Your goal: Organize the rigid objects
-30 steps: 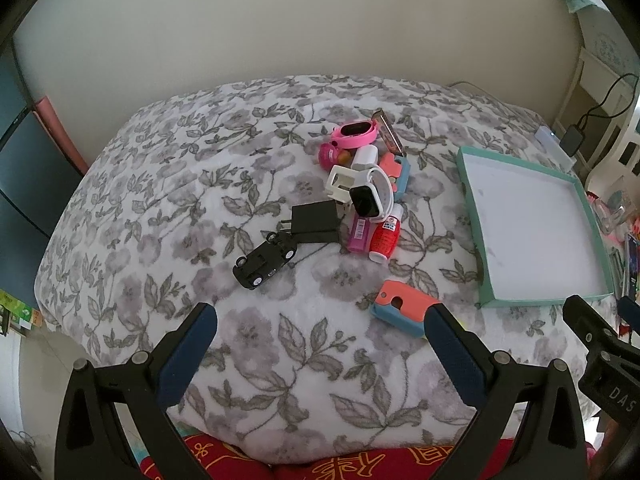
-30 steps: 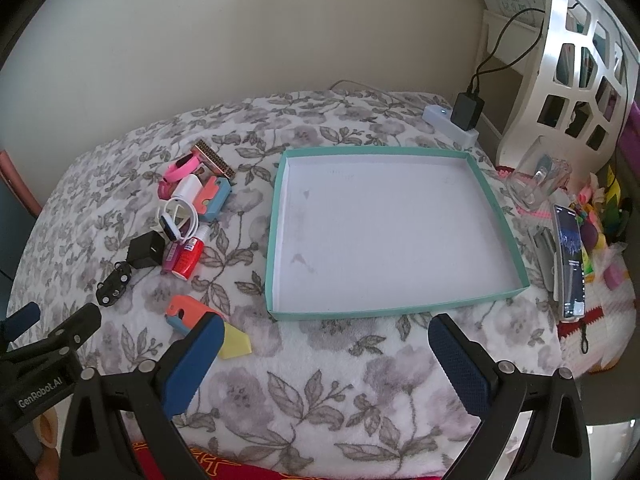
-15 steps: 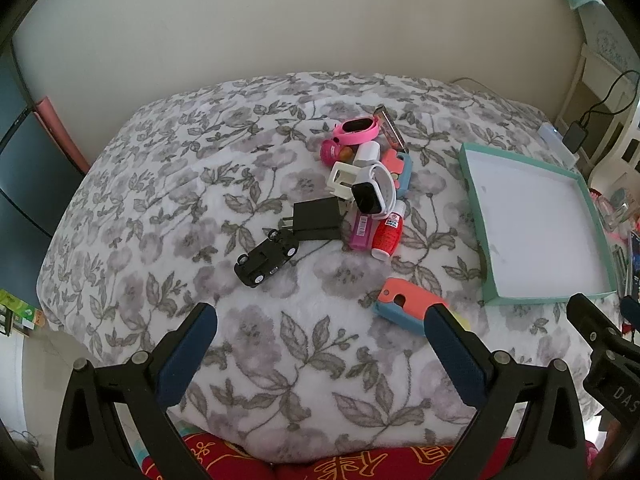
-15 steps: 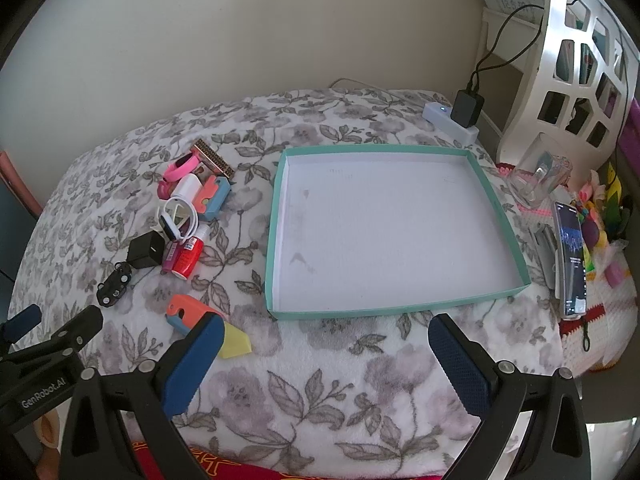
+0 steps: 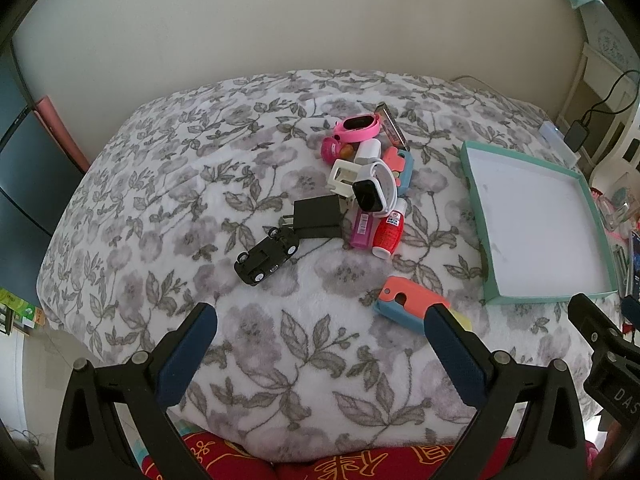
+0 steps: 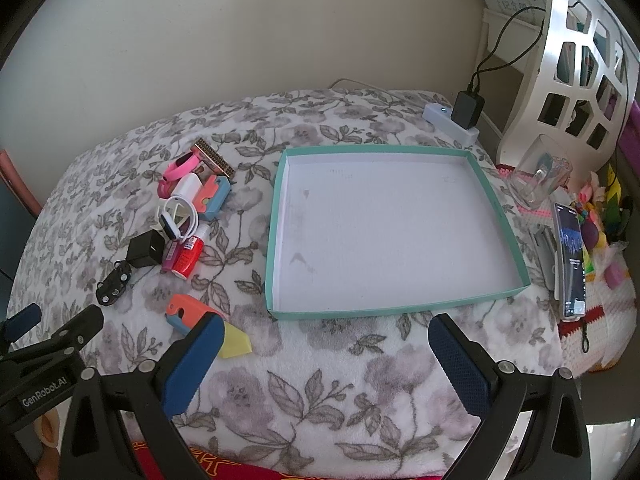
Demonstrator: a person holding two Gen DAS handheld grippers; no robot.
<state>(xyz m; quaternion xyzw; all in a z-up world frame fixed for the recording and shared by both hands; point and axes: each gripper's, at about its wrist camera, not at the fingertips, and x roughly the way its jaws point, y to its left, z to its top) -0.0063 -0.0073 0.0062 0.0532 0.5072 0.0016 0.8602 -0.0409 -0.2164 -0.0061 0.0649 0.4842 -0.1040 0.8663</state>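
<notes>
A pile of small objects lies on the floral blanket: a black toy car [image 5: 267, 255] [image 6: 113, 282], a black charger [image 5: 317, 216] [image 6: 146, 249], a white watch [image 5: 375, 194] [image 6: 178, 220], a red bottle [image 5: 388, 233] [image 6: 191, 255], a pink watch [image 5: 357, 127] [image 6: 183, 166]. Nearer lies an orange-and-blue case [image 5: 408, 305] [image 6: 188, 311] beside a yellow wedge [image 6: 234, 343]. An empty teal tray [image 6: 277, 216] [image 5: 476, 208] sits to the right. My left gripper [image 5: 318, 340] hangs open short of the pile. My right gripper [image 6: 326, 350] is open before the tray.
A power strip with a black adapter [image 6: 467, 111] sits behind the tray. A glass cup [image 6: 540, 176], a phone [image 6: 570, 256] and small clutter line the right edge by a white perforated headboard [image 6: 576, 60]. A wall stands behind the bed.
Both grippers stay open and empty. The left wrist view has drawn back slightly, so the pile sits a little farther off. The objects have not moved.
</notes>
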